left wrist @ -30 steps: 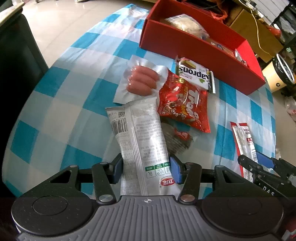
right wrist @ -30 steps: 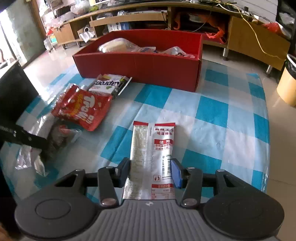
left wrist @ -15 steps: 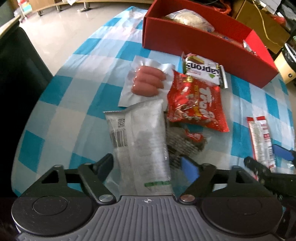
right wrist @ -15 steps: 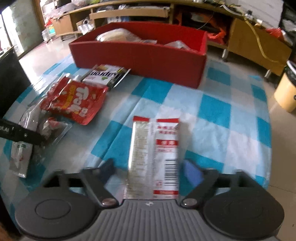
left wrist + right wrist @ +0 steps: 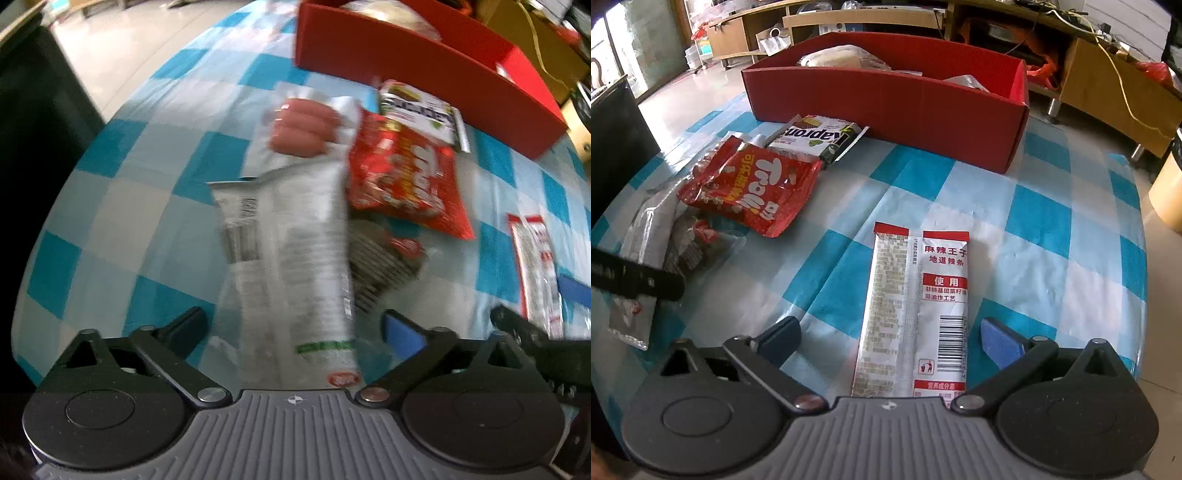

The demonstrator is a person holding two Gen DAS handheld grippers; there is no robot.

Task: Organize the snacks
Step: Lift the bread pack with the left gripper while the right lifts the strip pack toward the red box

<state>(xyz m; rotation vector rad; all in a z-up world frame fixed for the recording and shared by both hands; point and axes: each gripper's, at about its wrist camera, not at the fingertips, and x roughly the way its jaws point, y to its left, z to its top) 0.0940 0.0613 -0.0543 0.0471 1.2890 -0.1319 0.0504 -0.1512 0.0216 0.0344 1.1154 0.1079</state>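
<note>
Our left tongs (image 5: 291,325) are opening, their pads clear of the long silvery-white packet (image 5: 291,258) lying flat between them – crinkly film, barcode near its far left corner, a green strip near our end (the view is blurred). Beyond it lies a clear vacuum pouch of pink sausages (image 5: 303,127); right of that, a glossy red gummy bag (image 5: 402,177) and a white-and-black wafer bar (image 5: 421,114).

Our right tongs (image 5: 890,336) stand wide, touching nothing; between them a flat, narrow foil sachet (image 5: 916,302) – red bands, white back with barcode – lies on the surface (image 5: 1052,258), which wears a blue-and-white checked cloth, lightly creased. At the far side stands a red cardboard box (image 5: 886,96), long and shallow, already holding a few clear-wrapped snacks.
</note>
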